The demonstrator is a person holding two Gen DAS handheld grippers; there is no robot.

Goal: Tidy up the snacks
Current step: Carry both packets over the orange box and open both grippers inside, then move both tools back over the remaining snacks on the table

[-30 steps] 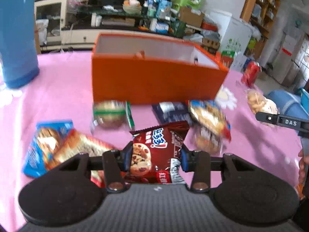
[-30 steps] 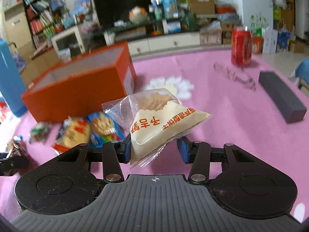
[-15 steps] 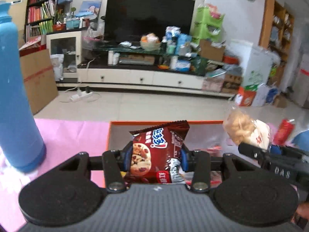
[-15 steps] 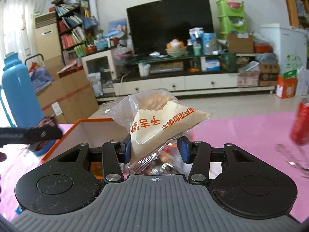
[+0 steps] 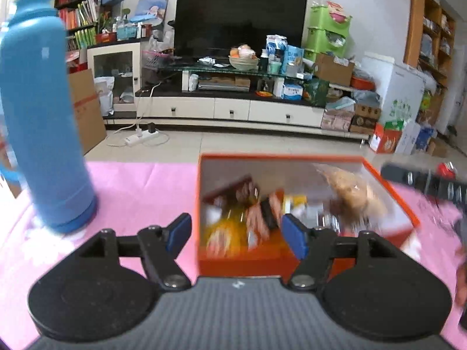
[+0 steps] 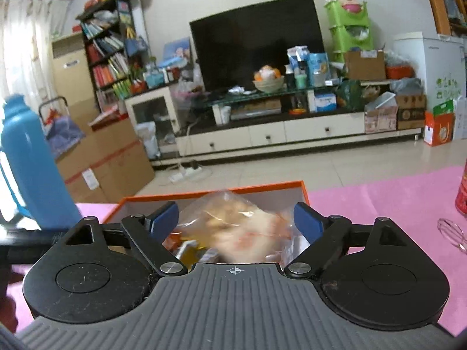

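An orange box stands open on the pink table, with several snack packs blurred inside. My left gripper hovers over its near left part, jaws opening, and neither pad touches anything. The dark red cookie pack is loose in the box, beyond the fingers. My right gripper hovers over the same orange box, jaws opening. The clear bag of crackers is blurred between and below its pads, free of both. That clear bag also shows in the box's right part, under the right gripper.
A tall blue thermos stands on the table left of the box, and the right wrist view shows the thermos too. A red can and clear glasses lie to the right. Beyond the table edge are floor, a TV cabinet and cartons.
Both grippers lifted their packs from the table to above the orange box, then let go. The cookie pack and the cracker bag have left the jaws and are dropping into the box.
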